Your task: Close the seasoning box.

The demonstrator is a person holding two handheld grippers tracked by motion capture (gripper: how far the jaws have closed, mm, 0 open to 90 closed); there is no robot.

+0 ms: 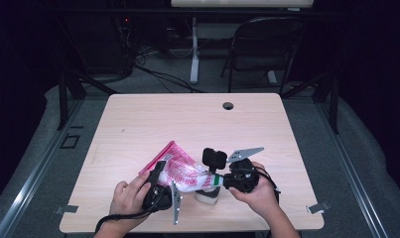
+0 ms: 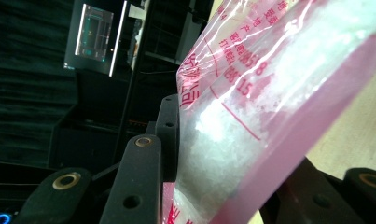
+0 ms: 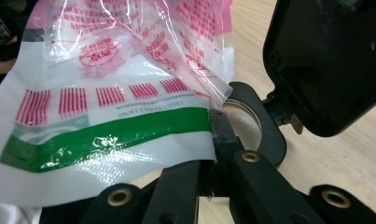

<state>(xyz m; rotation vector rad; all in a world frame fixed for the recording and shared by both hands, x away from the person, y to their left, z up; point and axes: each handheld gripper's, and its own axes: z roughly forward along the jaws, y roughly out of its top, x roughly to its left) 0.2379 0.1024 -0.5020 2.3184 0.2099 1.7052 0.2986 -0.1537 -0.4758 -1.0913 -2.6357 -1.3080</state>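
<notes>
A plastic bag point(image 1: 180, 168) printed in pink, with white grains inside, is held up between the two tongs above the near part of the wooden surface point(image 1: 153, 119), toward six o'clock. In the high view the left tongs point(image 1: 160, 171) grip the bag at its eight o'clock side, with the person's left hand point(image 1: 130, 196) wrapped around the body. In the left gripper view the bag point(image 2: 269, 93) fills the gap between the two black jaws, and the pads press on the pink film from either side, so these tongs stand partly closed on the bag.

The right tongs point(image 1: 218, 179) meet the bag at its four o'clock end, held by the right hand point(image 1: 259, 193). In the right gripper view the jaws are drawn tight together and pinch the edge of the bag point(image 3: 106, 116), just where a green band crosses the white film below a row of pink bars.

Beneath that end of the bag stands a small container point(image 1: 207, 196) with a round opening point(image 3: 244, 121) and a black hinged lid point(image 3: 330, 60) swung up and back, toward one o'clock in the right gripper view. The bag's pinched corner hangs just beside the opening.

Behind the surface, at twelve o'clock, a folding chair point(image 1: 264, 47) stands on the grey floor.
</notes>
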